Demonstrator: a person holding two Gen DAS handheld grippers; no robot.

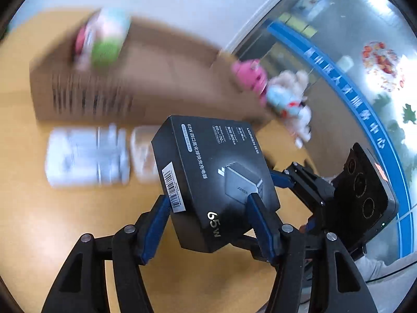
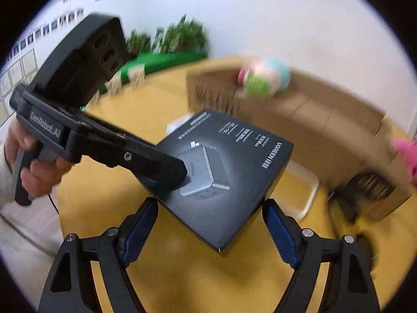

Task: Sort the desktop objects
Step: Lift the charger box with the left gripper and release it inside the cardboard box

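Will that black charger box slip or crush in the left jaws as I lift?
The black charger box looks like stiff cardboard with crisp edges, so probably won't crush. Its smooth faces might slip. The left gripper clamps only its near end, so it could pivot.

My yellow table (image 1: pixel 39 221) carries a long cardboard box (image 1: pixel 156 83), plush toys (image 1: pixel 289 99), and what look like blurred white packages (image 1: pixel 86 156).

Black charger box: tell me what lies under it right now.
The black charger box is held above the yellow table by the left gripper. Beneath its far edge, part of a beige tray and white packets show; the rest is covered.
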